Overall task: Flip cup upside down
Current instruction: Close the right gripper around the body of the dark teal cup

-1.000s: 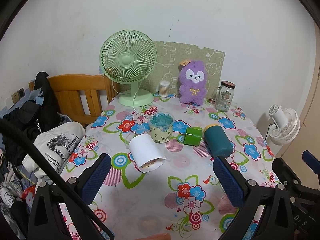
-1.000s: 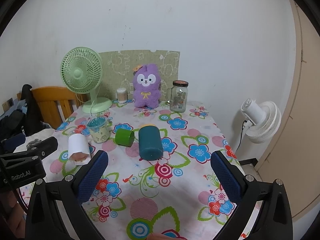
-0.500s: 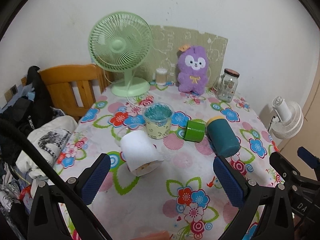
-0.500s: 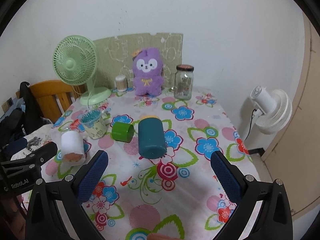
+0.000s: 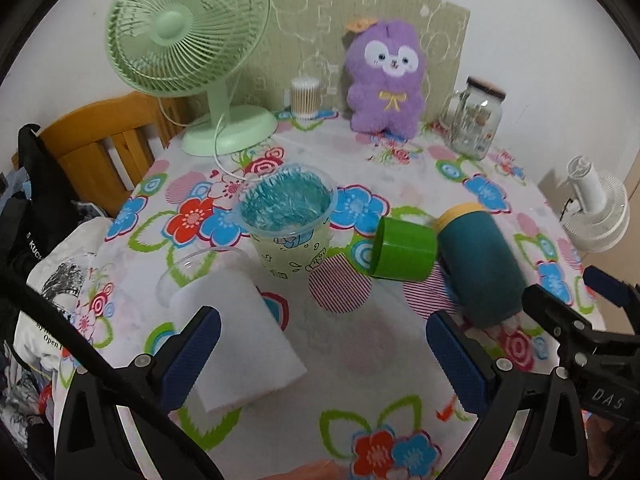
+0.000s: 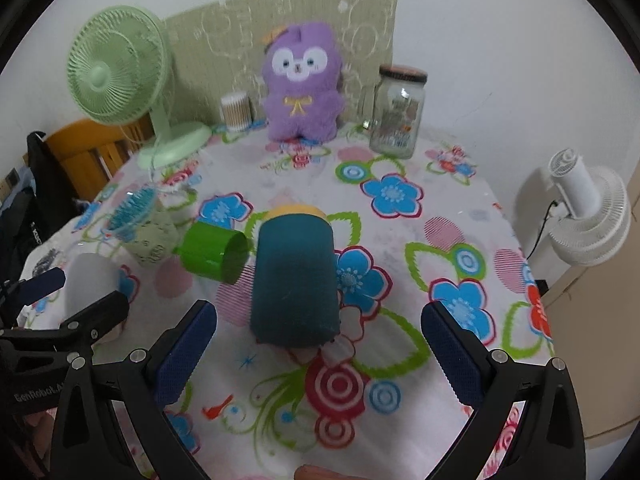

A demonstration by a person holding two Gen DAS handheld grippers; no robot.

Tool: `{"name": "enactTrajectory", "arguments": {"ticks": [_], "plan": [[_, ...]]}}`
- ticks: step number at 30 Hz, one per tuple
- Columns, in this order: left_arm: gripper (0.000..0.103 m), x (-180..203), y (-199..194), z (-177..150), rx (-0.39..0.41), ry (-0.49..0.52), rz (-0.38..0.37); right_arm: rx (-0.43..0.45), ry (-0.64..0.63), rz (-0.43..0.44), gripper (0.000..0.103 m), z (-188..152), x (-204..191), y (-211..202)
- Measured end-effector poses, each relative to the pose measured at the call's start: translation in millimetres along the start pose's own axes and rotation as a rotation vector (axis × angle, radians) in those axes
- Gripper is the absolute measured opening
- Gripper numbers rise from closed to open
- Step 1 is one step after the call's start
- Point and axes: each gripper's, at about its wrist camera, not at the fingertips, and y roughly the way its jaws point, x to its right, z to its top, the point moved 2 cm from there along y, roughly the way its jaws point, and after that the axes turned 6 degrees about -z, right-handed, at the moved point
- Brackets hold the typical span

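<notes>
Teal and capped in yellow, the largest cup (image 6: 294, 280) lies on its side on the flowered tablecloth (image 6: 400, 360), its flat base toward the right gripper (image 6: 320, 344), which hangs just short of it with its blue-padded jaws spread wide and nothing between them. Taking the teal cup as the landmark, a small green cup (image 6: 212, 254) lies on its side just to its left, mouth open toward the front, and may be touching it near the yellow end; further left stands an upright clear cup (image 5: 288, 220) with blue shreds inside, and nearer the camera than that lies a white cup (image 5: 236, 332) on its side, with a clear rim showing at its far end. The left gripper (image 5: 320, 356) is also wide open and empty, its left pad overlapping the white cup in the view, though contact cannot be confirmed. As a judgement, the task looks barely begun: no cup stands mouth-down, and grasp, lift and turn are all left. Which cup is meant is not clear from the pictures; the upright clear one sits straight ahead of the left gripper, well behind its pads. Both views are smeared by motion, the white cup's contents are hidden, and the table's near edge is cut off behind the gripper frames.
</notes>
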Motion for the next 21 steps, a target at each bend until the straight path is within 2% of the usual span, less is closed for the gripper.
{"name": "enactTrajectory", "arguments": {"ticks": [7, 12, 17, 19, 21], "plan": [[0.103, 4.2, 22.8, 6.7, 0.004, 0.045, 0.048, -0.097, 0.013, 0.030, 0.103, 9.2, -2.4, 47.7], [0.103, 5.9, 26.0, 8.0, 0.021, 0.054, 0.078, -0.130, 0.000, 0.037, 0.103, 10.2, -9.2, 65.3], [0.103, 7.7, 25.0, 8.8, 0.028, 0.054, 0.077, -0.149, -0.021, 0.037, 0.102, 9.5, -16.3, 74.1], [0.103, 8.4, 23.8, 9.1, 0.029, 0.056, 0.077, -0.151, -0.033, 0.031, 0.100, 9.5, -18.8, 76.3], [0.103, 9.6, 22.4, 8.8, 0.033, 0.061, 0.086, -0.165, -0.034, 0.032, 0.089, 8.8, -19.1, 79.5]]}}
